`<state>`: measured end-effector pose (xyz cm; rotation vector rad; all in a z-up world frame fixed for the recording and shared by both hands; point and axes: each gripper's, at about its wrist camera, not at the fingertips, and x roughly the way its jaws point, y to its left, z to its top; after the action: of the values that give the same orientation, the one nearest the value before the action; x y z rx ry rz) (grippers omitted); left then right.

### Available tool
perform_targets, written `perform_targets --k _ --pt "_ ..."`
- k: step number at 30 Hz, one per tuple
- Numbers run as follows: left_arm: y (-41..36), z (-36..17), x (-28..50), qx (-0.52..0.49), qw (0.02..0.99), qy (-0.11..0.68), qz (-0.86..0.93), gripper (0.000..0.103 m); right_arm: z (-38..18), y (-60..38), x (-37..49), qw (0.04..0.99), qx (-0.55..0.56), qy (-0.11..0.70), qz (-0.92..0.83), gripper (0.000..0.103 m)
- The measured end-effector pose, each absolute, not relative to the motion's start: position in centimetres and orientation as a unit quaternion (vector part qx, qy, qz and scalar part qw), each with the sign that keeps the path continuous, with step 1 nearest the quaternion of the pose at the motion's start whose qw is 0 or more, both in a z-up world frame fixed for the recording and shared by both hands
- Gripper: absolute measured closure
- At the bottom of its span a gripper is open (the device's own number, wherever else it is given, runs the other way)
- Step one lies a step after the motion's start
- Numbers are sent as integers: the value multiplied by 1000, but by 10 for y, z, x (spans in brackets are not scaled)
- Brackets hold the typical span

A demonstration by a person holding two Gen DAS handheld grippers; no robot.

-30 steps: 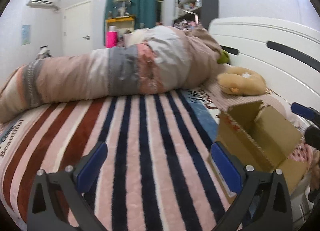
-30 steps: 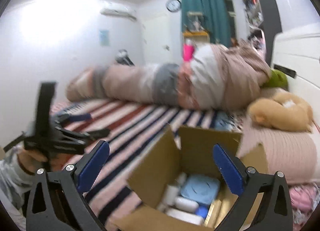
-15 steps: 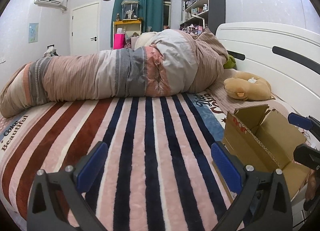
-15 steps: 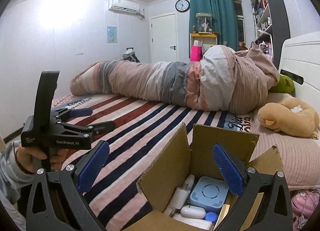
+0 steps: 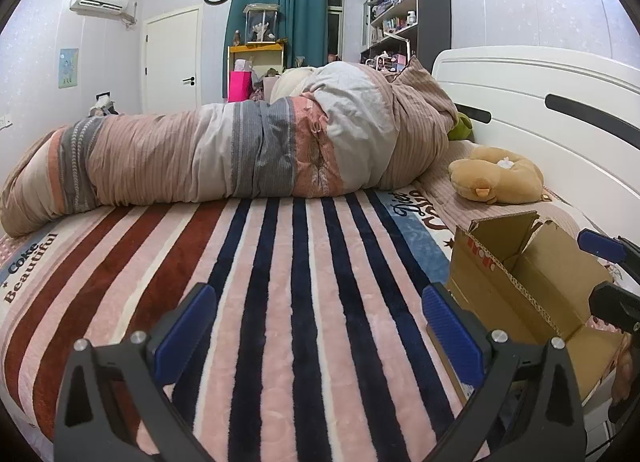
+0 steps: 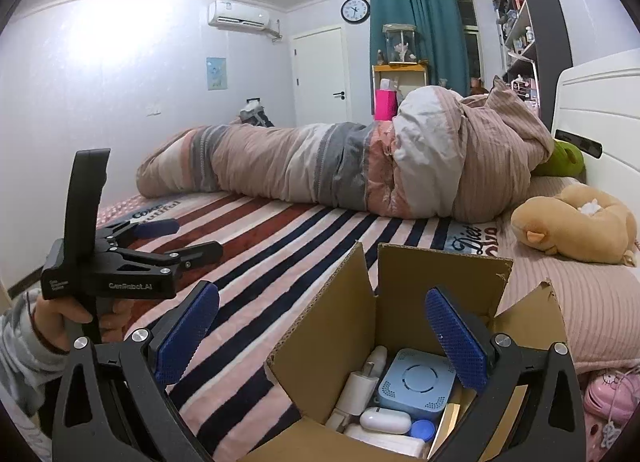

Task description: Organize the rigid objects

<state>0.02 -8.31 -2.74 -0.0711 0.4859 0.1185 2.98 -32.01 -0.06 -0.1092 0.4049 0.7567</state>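
The left tongs (image 5: 318,336) are spread wide over the striped bed (image 5: 280,302), holding nothing. The right tongs (image 6: 322,336) are spread wide too, above the open box (image 6: 436,294). The box sits on the bed near a plush toy (image 6: 576,229). Inside lie a blue gadget (image 6: 416,386), a white plug (image 6: 358,386) and a white case (image 6: 386,420).

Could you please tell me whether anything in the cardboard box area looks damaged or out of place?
The cardboard box has a torn, ragged right flap. Its contents look jumbled, otherwise nothing stands out.
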Motion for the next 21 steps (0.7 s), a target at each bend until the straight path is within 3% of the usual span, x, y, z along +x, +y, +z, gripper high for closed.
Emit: perform_targets --k 21 --pt "-85 -22 -5 -29 973 220 64 1 3 -324 27 912 -42 190 362 0"
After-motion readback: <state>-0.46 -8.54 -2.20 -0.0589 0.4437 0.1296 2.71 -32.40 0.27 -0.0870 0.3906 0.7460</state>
